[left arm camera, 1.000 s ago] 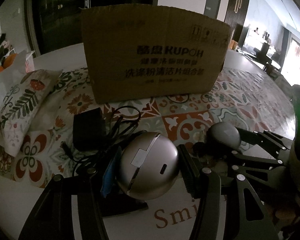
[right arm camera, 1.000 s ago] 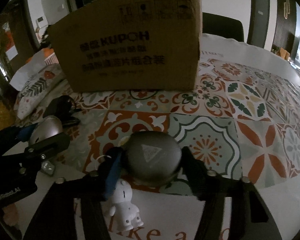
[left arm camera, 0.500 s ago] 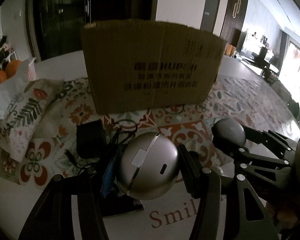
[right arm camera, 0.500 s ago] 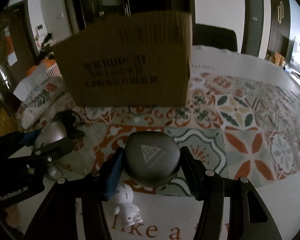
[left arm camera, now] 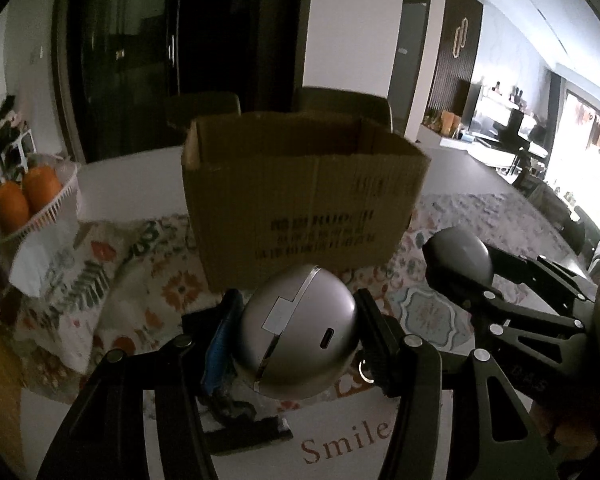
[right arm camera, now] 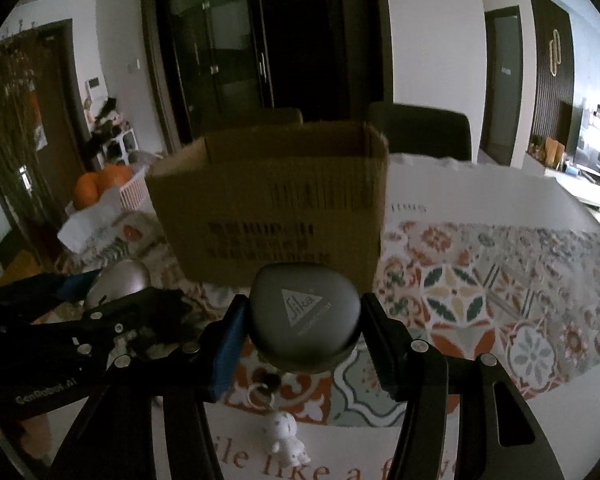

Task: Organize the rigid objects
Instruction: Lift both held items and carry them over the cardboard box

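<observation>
Cardboard box (left arm camera: 300, 200) stands open-topped on the patterned cloth (right arm camera: 500, 280) toward the far edge of the bench. Left hand-held gripper (left arm camera: 300, 332) is clamped on a silver round case (left arm camera: 298, 330), held above the cloth in front of the box. Right hand-held gripper (right arm camera: 304, 320) is clamped on a dark grey case (right arm camera: 304, 314), with a small white figurine (right arm camera: 286, 438) dangling under it. Oranges (left arm camera: 24, 196) sit in a white basket (left arm camera: 56, 208) near the bench's far left corner.

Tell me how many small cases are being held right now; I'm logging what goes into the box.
2: a silver round case between the left gripper's fingers, and a dark grey case between the right gripper's fingers. Others may be hidden.
</observation>
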`<state>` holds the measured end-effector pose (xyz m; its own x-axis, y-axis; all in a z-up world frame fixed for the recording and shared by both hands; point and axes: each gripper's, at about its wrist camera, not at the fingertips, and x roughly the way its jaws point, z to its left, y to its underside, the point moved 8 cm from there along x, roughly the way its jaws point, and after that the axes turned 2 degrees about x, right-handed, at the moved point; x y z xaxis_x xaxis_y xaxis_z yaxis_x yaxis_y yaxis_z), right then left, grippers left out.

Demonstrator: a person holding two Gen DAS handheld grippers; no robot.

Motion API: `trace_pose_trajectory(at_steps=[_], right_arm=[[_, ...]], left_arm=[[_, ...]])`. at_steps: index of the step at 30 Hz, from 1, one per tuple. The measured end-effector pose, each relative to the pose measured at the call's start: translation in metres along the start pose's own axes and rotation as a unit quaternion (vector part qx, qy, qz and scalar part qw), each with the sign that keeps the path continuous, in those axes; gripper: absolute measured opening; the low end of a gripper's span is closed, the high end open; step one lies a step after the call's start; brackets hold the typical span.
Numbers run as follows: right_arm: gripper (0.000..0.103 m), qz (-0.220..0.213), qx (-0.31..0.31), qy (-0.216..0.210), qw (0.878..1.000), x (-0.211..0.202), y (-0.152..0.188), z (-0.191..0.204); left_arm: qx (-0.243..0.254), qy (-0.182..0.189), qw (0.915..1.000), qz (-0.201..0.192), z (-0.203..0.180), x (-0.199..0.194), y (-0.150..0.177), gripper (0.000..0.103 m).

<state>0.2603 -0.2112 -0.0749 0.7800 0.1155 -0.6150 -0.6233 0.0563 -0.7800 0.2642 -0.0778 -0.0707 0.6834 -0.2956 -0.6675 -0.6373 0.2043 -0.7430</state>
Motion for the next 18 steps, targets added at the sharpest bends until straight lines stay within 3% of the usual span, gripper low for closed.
trace_pose_trajectory(at_steps=[11, 18], right_arm=[[0.057, -0.06, -0.01, -0.002, 0.998, -0.023, -0.061, 0.009], [0.057, -0.074, -0.011, -0.006, 0.997, -0.021, -0.089, 0.011]], left_arm=[[0.028, -0.018, 0.9983, -0.048, 0.005, -0.024, -0.054, 0.056], [0.035, -0.026, 0.9973, -0.06, 0.008, -0.025, -0.083, 0.056]])
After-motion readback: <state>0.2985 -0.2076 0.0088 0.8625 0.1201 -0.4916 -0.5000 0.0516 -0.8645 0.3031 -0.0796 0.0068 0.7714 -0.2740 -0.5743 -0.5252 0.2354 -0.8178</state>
